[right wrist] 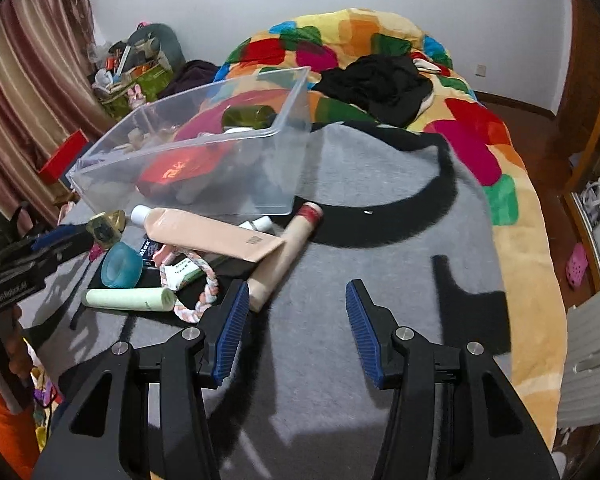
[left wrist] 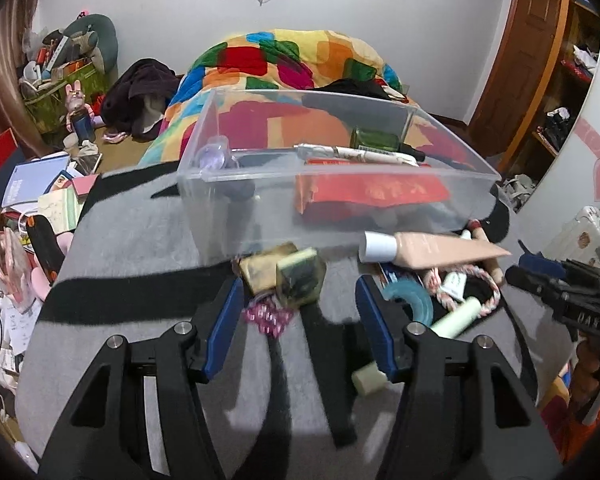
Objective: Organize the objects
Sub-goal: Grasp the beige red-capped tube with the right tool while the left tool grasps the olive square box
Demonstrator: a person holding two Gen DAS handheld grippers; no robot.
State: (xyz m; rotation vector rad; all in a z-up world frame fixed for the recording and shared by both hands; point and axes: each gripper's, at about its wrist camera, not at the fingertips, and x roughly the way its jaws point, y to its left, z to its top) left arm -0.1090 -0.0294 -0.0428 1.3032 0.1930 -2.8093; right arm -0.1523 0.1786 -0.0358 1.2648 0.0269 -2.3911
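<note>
Left hand-held gripper, jaws spread and empty, faces the amber block dead ahead; right hand-held gripper, also released, sits farther off.

"Gen Robot.AI" is printed in white on the left gripper, at the left edge of the right wrist view. Other labels are too blurred to read.

I see a clear glossy plastic bin on a matt, fuzzy grey cloth blanket. Peach tube looks smooth satin plastic. Rope ring is braided cotton. My gripper pads are ribbed blue rubber, matt black plastic arms, shiny metal pins.
</note>
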